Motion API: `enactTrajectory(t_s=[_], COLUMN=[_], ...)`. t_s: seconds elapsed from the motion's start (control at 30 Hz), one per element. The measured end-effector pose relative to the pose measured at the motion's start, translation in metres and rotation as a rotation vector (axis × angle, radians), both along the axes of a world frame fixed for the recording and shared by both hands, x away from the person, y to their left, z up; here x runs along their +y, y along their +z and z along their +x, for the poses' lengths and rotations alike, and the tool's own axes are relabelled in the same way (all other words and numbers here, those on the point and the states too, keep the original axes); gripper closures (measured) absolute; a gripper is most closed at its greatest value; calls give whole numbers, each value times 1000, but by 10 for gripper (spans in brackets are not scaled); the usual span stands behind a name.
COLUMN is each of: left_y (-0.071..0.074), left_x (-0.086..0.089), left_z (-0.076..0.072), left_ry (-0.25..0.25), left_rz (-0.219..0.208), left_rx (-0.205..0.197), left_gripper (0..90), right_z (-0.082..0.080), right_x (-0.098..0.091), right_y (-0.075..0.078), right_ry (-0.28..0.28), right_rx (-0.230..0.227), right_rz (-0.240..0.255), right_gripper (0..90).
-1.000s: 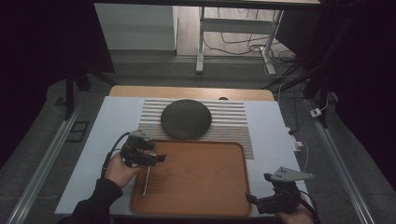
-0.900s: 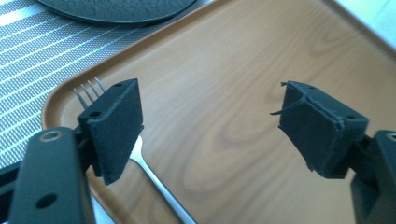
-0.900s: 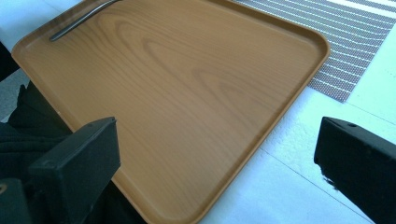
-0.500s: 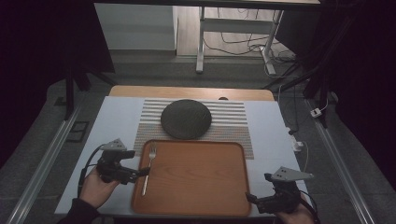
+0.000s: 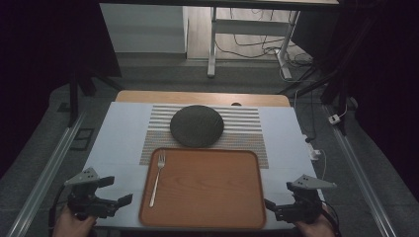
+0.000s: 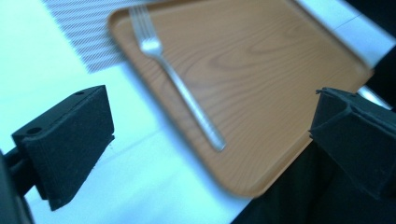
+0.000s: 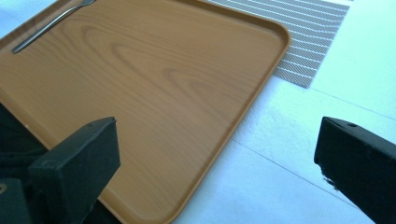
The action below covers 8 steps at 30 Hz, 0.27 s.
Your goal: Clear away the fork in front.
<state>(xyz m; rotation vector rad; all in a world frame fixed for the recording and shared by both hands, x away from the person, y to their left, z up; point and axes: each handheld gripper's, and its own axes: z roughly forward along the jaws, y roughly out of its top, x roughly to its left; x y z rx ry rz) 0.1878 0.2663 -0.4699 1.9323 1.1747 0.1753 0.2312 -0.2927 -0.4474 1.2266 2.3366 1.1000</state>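
Observation:
A silver fork (image 5: 157,174) lies lengthwise on the left side of the wooden tray (image 5: 212,197), tines toward the far edge. My left gripper (image 5: 117,190) hovers off the tray's near left corner. It is open; its jaws have just been opening and nothing is between them. In the left gripper view the fork (image 6: 177,84) and tray (image 6: 261,84) lie beyond the wide jaws of that gripper (image 6: 212,135). My right gripper (image 5: 276,206) stands open at the tray's near right corner. In its own view this gripper (image 7: 217,163) frames the tray (image 7: 140,84) and the fork (image 7: 46,25).
A dark round plate (image 5: 196,125) sits on a striped placemat (image 5: 247,123) behind the tray, all on a white table cover (image 5: 118,133). The placemat's corner (image 7: 303,37) lies beside the tray's far right corner. Cables and desk legs stand on the floor beyond.
My left gripper has left the fork lying on the tray and drawn back to the left and toward the table's near edge, jaws wider. The right gripper has stayed put.

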Motion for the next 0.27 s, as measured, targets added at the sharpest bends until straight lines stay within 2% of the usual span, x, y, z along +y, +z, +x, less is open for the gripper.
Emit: enactTrajectory(t_s=[0.1,0.2,0.27], left_y=[-7,-8,-8], left_x=[1,1,3], left_z=[-2,-1,-1], left_ry=[21,39,44], left_rz=[58,53,34], left_rx=[49,60,62], left_gripper=[0,0,0], right_z=[1,2,2], right_x=[-1,0,0], right_y=[-1,-1,-1], right_ry=[-4,1,5], right_rx=[15,19,20], right_rz=[8,6,1], right_gripper=[6,6,6])
